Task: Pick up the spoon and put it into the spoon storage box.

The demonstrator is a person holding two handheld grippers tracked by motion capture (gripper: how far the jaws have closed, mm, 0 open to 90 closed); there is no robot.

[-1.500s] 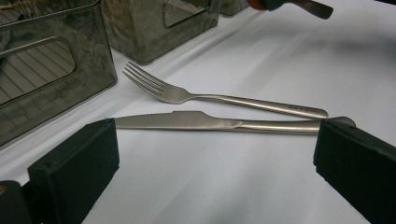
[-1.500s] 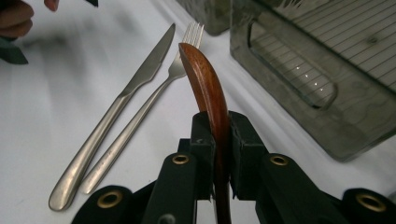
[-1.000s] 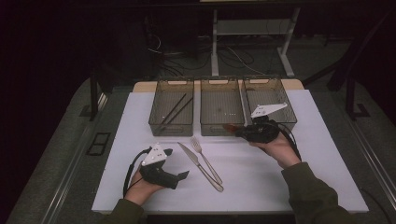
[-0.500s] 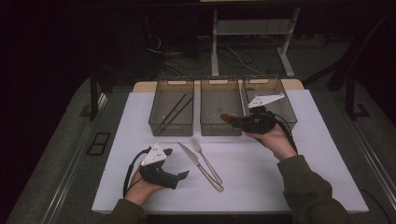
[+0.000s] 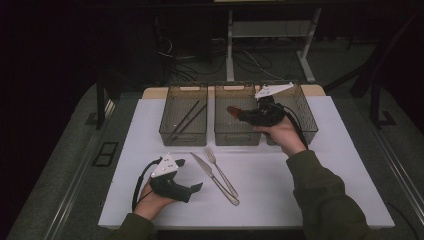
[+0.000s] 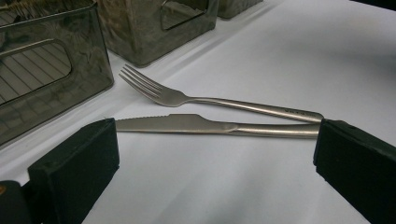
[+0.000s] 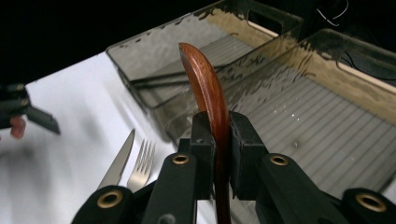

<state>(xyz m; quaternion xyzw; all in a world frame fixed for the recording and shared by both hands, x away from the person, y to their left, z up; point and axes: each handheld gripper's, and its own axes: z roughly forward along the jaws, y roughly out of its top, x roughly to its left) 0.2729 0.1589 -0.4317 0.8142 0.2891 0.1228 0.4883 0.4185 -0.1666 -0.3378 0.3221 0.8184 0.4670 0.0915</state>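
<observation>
A reddish-brown wooden spoon stands edge-on between the pads of my right gripper, which is shut on it. In the high view that gripper hovers above the middle smoky bin, with the wooden spoon pointing left. My left gripper rests on the white mat near the front left, open. Its jaws are spread wide and hold nothing. Just beyond them lie a steel knife and a fork. In the high view the knife and fork cross at mid-mat.
Three smoky plastic bins sit in a row at the back of the white mat. The left bin holds dark chopsticks. The right bin lies behind my right hand. Dark floor, cables and a desk frame lie beyond the table.
My right hand has risen and moved away from me and slightly left, carrying the wooden spoon over the middle bin. The left gripper, knife and fork have stayed put.
</observation>
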